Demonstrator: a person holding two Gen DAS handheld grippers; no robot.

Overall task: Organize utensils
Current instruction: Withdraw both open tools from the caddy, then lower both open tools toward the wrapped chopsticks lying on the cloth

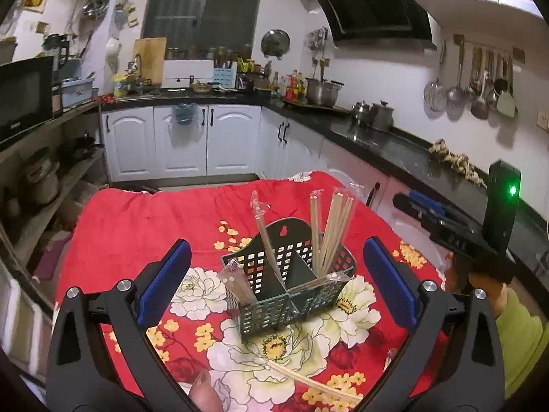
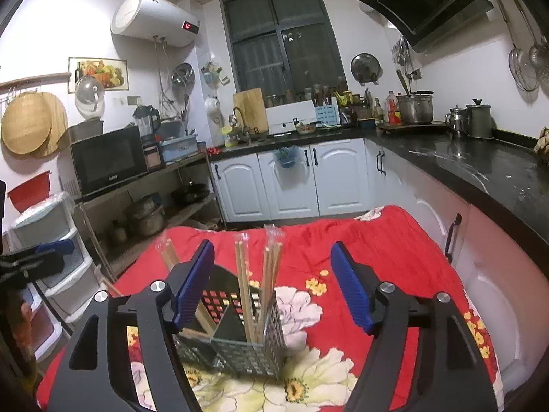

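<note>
A: Where is the caddy (image 1: pixel 291 274) placed, and what is held?

B: It is set on the red cloth (image 1: pixel 137 219), with chopsticks (image 1: pixel 331 237) already stood in its far right compartment and wrapped ones leaned in the others. Nothing is held: the left gripper (image 1: pixel 274 281) is seen with jaws spread wide, and the right gripper (image 2: pixel 274 288) likewise, no pad being in contact with anything.

A: What is likely to be done now?

B: One wrapped pair (image 1: pixel 308 382) is left lying on the cloth, close in front of the left gripper. It should probably be picked up near its middle, so that it is not tipped in the pads, then lowered end-first into a compartment with room. The caddy looks light, so the standing sticks should not be knocked.

A: What is shown in only one view?

B: The loose pair is seen only from the left wrist, as is the right gripper's body, out to the right. From the right wrist the caddy is viewed from close above, partly behind one finger.
</note>
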